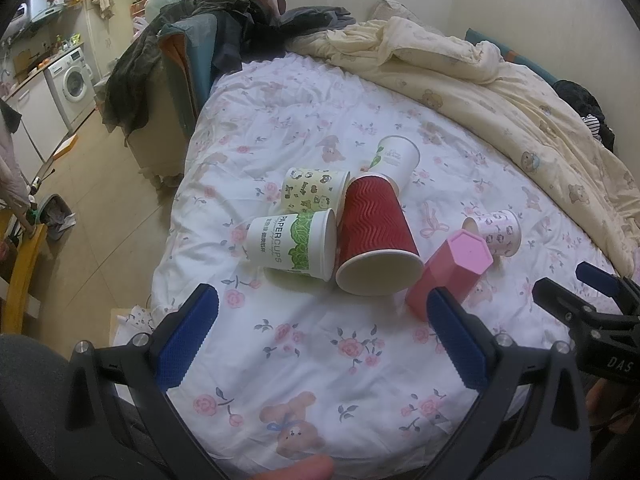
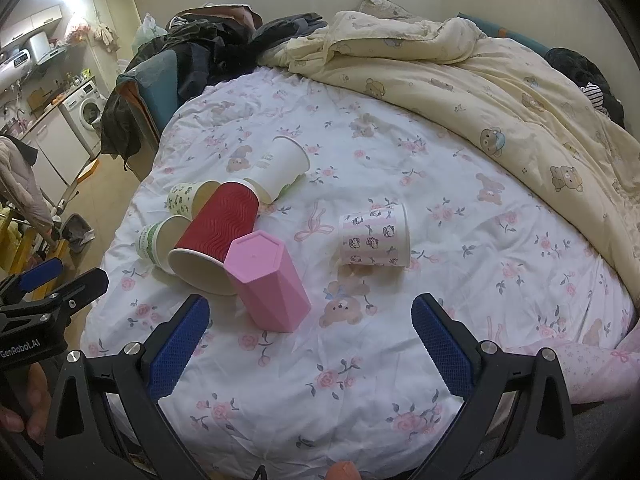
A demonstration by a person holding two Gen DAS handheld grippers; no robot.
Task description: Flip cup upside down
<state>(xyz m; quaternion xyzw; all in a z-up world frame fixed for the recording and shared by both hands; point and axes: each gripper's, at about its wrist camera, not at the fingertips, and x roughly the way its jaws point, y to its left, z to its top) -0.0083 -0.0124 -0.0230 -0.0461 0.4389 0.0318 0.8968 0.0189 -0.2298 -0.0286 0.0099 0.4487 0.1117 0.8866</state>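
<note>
Hovering spread and empty, right gripper [image 2: 310, 344] and left gripper [image 1: 322, 338]; pink hexagonal cup [image 2: 268, 280] just ahead already inverted, paper cups lying sideways.

left jaws [image 1: 322, 334]: black frame, blue ribbed pads [image 1: 186, 338], silver screws [image 1: 82, 346] | right jaws [image 2: 310, 346]: black frame, blue dimpled pads [image 2: 176, 350], silver screws [image 2: 489, 346] | white "GenRobot.AI" lettering on my left housing | bare skin on my fingers [image 2: 24, 408]

Six cups on bed: pink hex cup [image 2: 267, 280] inverted, rest sideways.
</note>
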